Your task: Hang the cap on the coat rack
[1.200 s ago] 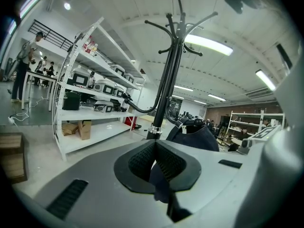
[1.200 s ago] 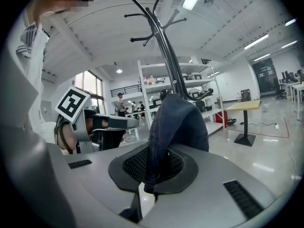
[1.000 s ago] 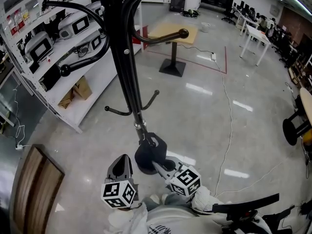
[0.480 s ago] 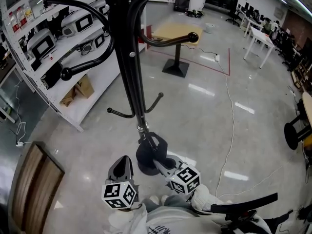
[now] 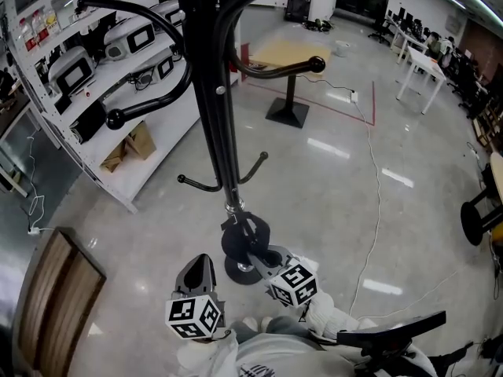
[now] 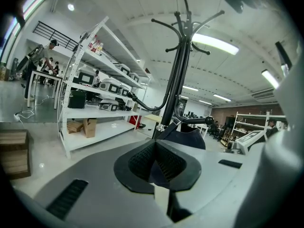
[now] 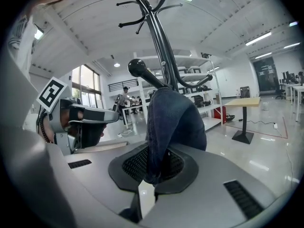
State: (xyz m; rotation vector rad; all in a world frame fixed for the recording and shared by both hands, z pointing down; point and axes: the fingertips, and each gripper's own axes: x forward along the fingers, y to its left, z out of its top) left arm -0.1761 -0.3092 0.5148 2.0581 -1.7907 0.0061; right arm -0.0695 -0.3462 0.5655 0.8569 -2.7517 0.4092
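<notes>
Cap (image 7: 173,122) hanging pinched in right gripper (image 7: 152,161); left gripper (image 6: 156,164) sitting closed, empty.
Risk: cap sliding off hook knob (image 7: 136,66) at 11 o'clock if seated shallow.

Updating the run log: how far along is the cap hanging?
Done: cap picked up and at the coat rack. In hand: right tool shut on it, right by a hook; can't tell if it rests there. Remaining: seat it, release.

Cap (image 7: 173,122) in the right claw (image 7: 152,175) beside the coat rack (image 5: 220,132) pole — left claw (image 6: 156,167) leftward, shelves (image 5: 86,69) farther left
</notes>
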